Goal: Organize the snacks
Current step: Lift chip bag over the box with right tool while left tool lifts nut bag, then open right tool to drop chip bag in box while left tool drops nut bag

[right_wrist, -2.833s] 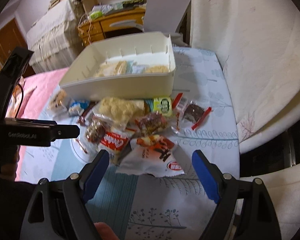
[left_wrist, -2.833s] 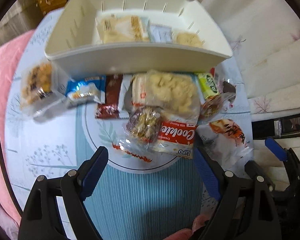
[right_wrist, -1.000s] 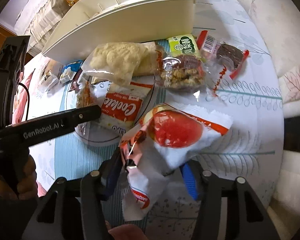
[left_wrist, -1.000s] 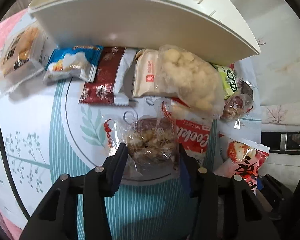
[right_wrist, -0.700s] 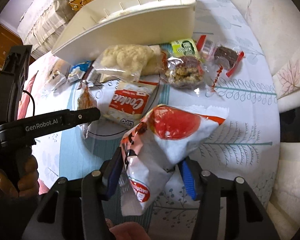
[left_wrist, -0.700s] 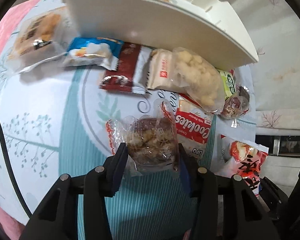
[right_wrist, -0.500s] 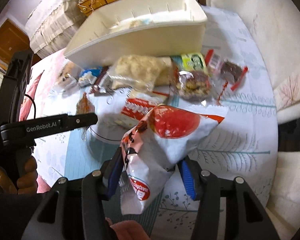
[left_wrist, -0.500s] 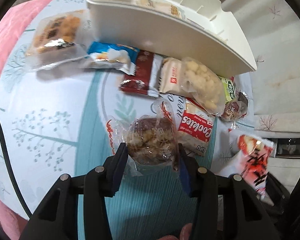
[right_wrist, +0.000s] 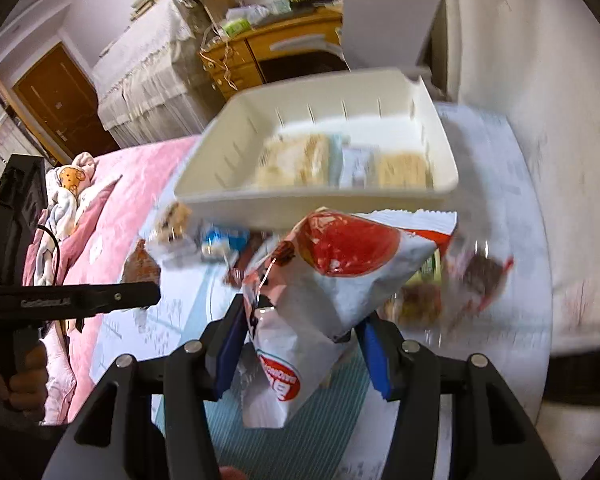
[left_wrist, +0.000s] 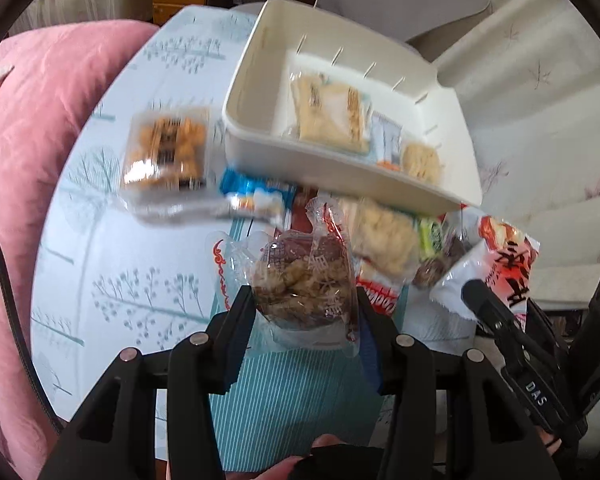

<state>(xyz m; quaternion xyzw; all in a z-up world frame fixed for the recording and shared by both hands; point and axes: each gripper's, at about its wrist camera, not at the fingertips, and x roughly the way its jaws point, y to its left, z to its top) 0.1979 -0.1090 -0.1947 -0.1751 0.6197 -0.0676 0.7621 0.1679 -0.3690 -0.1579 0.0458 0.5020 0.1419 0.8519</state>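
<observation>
Two grippers are carrying snacks above the table [left_wrist: 112, 264]: the left gripper [left_wrist: 304, 312] is clamping a clear nut-cluster packet [left_wrist: 304, 280], while the right gripper [right_wrist: 300, 332] is pinching a red-and-white bag [right_wrist: 340, 276]. Both are heading, it seems, for the white bin [right_wrist: 300, 200], where each load needs lifting over the near wall before release. Several loose packets, among them a blue wrapper [left_wrist: 256, 196], are lying just before the bin, and three snacks are filling its right side.

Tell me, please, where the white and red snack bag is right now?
The white and red snack bag is clamped in the right gripper, lifted in front of the white bin.
</observation>
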